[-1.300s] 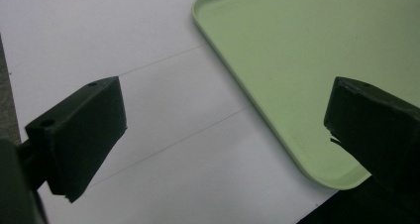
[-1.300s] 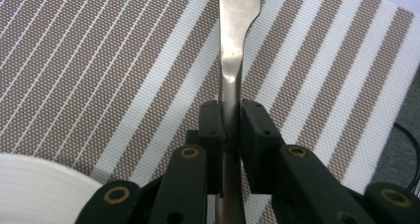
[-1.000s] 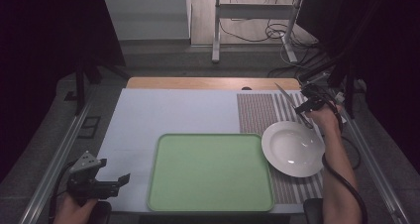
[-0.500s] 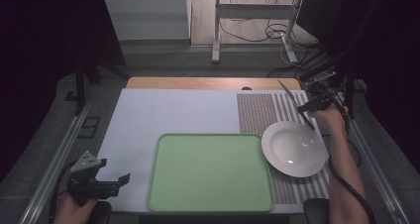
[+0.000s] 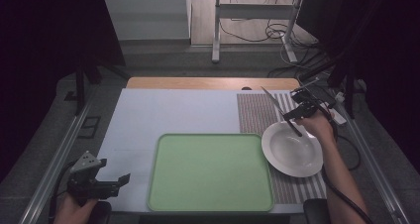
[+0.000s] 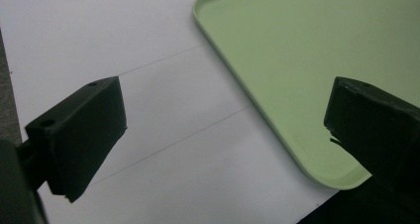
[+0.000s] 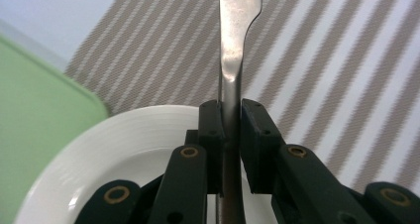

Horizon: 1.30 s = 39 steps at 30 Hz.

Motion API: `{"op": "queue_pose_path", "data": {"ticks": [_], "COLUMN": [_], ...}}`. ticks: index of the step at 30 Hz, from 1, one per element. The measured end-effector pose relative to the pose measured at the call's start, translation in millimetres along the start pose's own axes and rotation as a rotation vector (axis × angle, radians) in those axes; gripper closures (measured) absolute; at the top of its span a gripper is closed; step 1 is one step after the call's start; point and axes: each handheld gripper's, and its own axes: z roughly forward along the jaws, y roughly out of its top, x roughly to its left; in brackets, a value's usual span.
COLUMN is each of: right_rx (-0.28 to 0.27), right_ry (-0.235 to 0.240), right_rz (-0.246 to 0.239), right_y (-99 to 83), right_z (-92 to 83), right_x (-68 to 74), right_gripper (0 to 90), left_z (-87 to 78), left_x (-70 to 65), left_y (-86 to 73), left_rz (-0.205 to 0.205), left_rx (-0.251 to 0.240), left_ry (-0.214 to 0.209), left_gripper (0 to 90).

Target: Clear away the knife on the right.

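Observation:
My right gripper (image 5: 293, 116) is shut on a metal table knife (image 5: 271, 98). The blade points up and away to the left, and the dark handle end hangs over the far rim of the white plate (image 5: 292, 154). In the right gripper view, the knife (image 7: 236, 30) runs straight up between the two closed pads of my right gripper (image 7: 231, 116), above the plate (image 7: 124, 149) and the striped placemat (image 7: 346, 85). My left gripper (image 5: 115, 173) rests open at the near left corner, with nothing between the fingers of the gripper (image 6: 223, 120).
A green tray (image 5: 210, 172) lies bare at the front centre, its corner (image 6: 307, 60) just ahead of the left gripper. The plate sits on a brown-striped placemat (image 5: 255, 112) to the right of the white mat (image 5: 173, 112). Beyond the table stand desk legs and cables.
The right hand has carried the knife left and a little nearer, from beyond the plate's right side to over its far rim. The left gripper has stayed still.

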Motion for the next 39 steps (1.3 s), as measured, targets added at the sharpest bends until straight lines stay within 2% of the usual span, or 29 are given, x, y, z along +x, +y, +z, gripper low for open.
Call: {"op": "queue_pose_path", "data": {"ticks": [8, 25, 26, 28, 39], "right_rx": [0.017, 0.021, 0.022, 0.023, 0.067], "right_ry": [0.021, 0.082, 0.087, 0.09, 0.133], "right_rz": [-0.043, -0.127, -0.133, -0.138, -0.194], "right_y": [-5.1, -20.0, -22.5, -23.4, -38.8], "right_z": [2.5, -5.6, -6.6, -6.7, 0.4], "right_x": [28.7, 83.1, 89.9, 92.4, 134.0], "right_gripper": [80.6, 80.6, 80.6, 80.6, 80.6], "left_z": [0.0, 0.3, 0.4, 0.4, 0.6], "left_x": [-0.1, -0.4, -0.3, -0.4, -1.1], "left_y": [0.1, 0.3, 0.3, 0.3, 0.3], "left_rz": [0.001, 0.001, 0.001, 0.002, 0.003], "left_rx": [0.001, 0.004, 0.005, 0.005, 0.004], "left_ry": [0.0, 0.003, 0.003, 0.003, 0.004], "left_gripper": [2.9, 2.9, 2.9, 2.9, 2.9]}}
